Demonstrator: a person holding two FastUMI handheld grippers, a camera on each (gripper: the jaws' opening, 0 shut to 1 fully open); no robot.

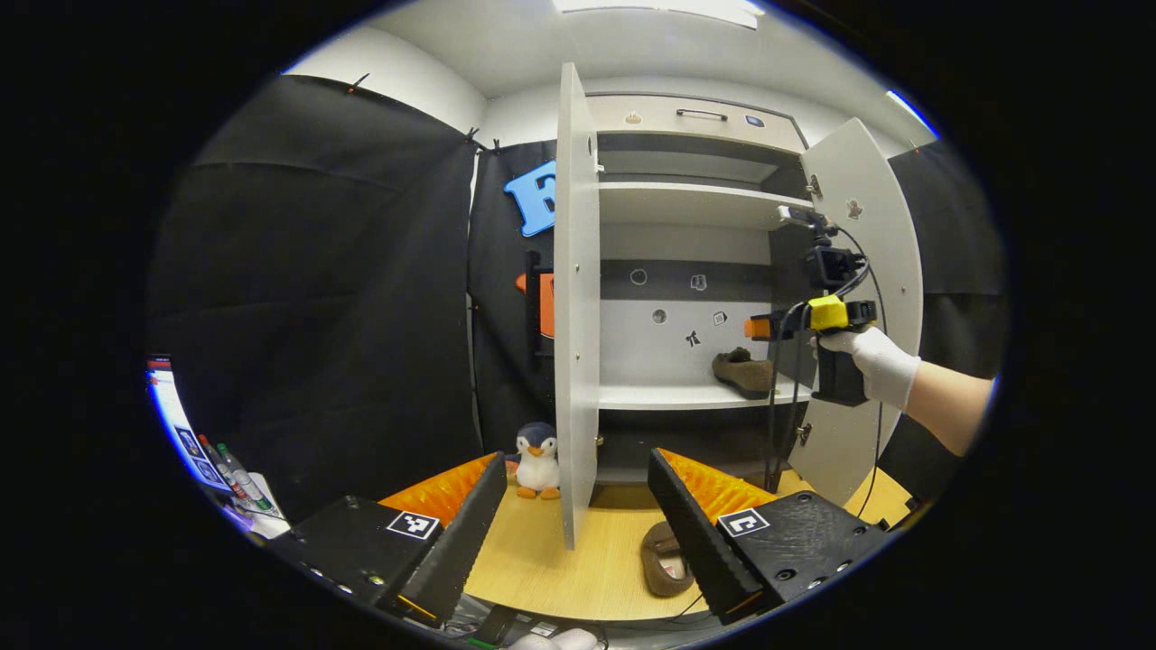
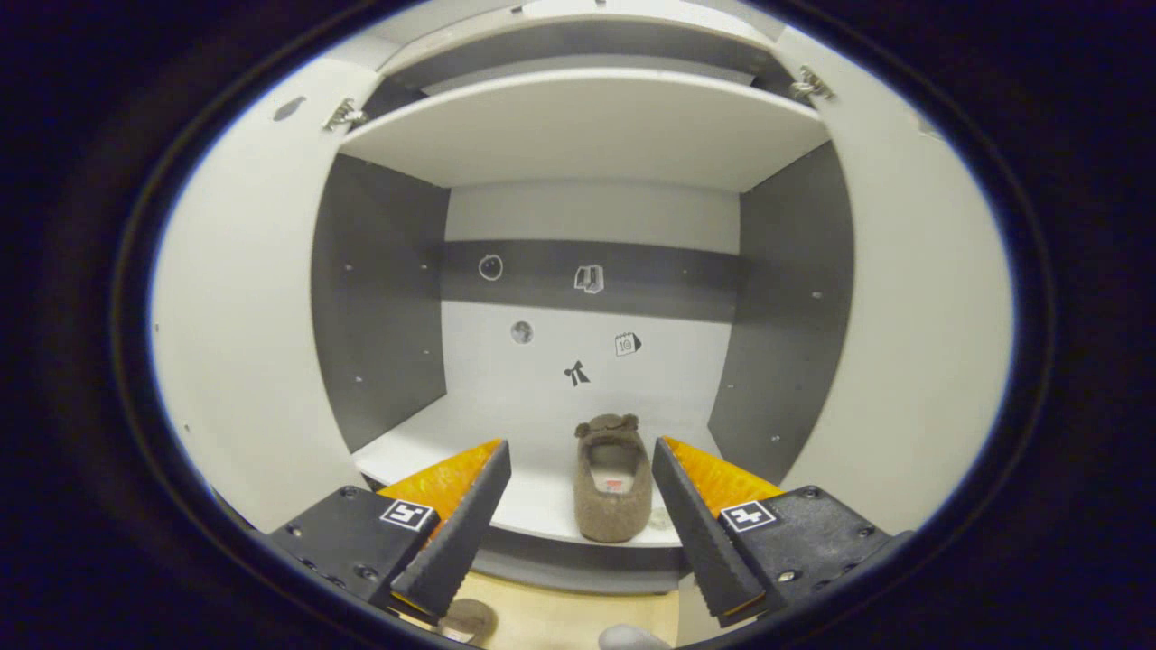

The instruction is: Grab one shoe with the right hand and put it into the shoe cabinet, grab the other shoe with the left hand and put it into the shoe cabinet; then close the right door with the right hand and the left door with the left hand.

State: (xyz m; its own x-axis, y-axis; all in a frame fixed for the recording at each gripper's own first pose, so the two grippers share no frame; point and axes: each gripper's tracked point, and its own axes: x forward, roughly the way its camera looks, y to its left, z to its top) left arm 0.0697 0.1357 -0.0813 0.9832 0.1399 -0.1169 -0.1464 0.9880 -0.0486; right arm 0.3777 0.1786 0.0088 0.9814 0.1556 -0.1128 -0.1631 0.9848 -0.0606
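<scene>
The second shoe (image 1: 666,560) lies on the desk (image 1: 560,560) near the left claw (image 1: 578,533), whose jaws gape empty. It looks soft, light, probably floppy; pinch its heel rim. The right claw (image 2: 578,533), open and empty, faces the shelved shoe (image 2: 612,478).

Recording booth, seemingly: black cloth wall (image 1: 316,298); shoe cabinet (image 1: 686,203)

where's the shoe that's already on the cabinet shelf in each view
Left gripper view: the shoe on the shelf lies right of centre, beside the right gripper.
Right gripper view: the same shoe is at lower centre, heel toward the camera, between that gripper's open fingers.
Shared landmark: the bow sticker on the cabinet's back wall, above the shoe.
</scene>
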